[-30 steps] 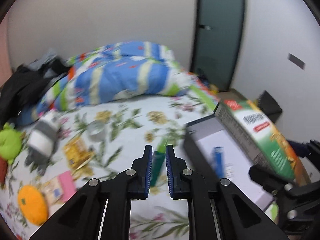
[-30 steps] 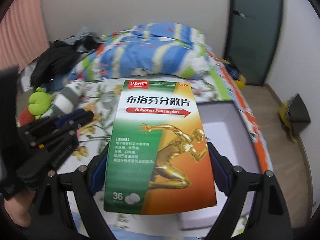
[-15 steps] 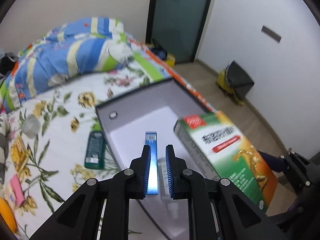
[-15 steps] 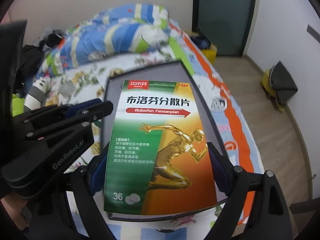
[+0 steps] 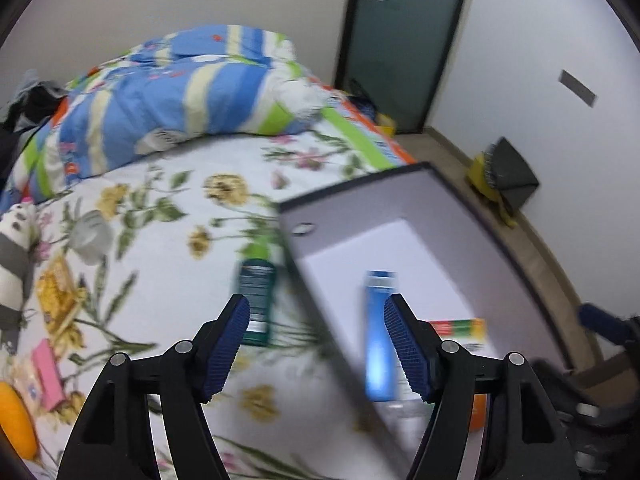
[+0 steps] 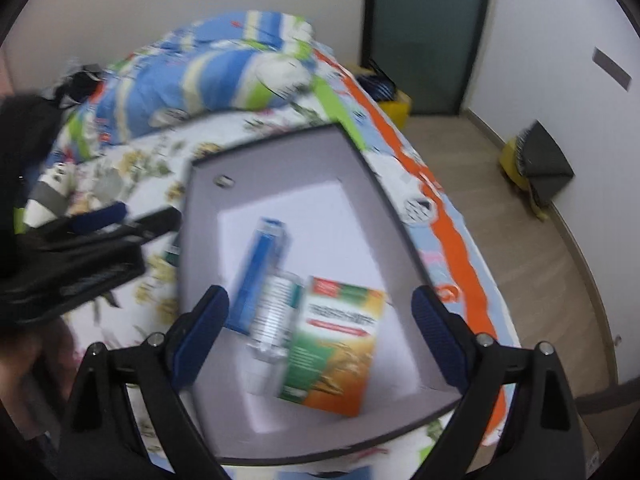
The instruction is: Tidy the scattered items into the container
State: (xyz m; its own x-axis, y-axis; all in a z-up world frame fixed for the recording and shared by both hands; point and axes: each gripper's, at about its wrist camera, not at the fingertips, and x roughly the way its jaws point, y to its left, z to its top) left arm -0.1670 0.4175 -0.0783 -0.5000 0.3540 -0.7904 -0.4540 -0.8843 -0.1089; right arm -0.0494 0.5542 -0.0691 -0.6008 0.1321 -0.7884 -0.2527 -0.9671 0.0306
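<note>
Now | L gripper (image 5: 316, 320) jaws just opened, empty | R gripper (image 6: 320, 312) jaws widening, empty | R view only: med box (image 6: 336, 344), maybe bottle (image 6: 276, 312) in container (image 6: 200, 240)

Home bedroom. Bed (image 5: 168, 216) w/ floral sheet, striped duvet (image 5: 180, 92) bunched at the head. Frosted glass door (image 5: 404, 40), wood floor (image 6: 520, 208).
</note>
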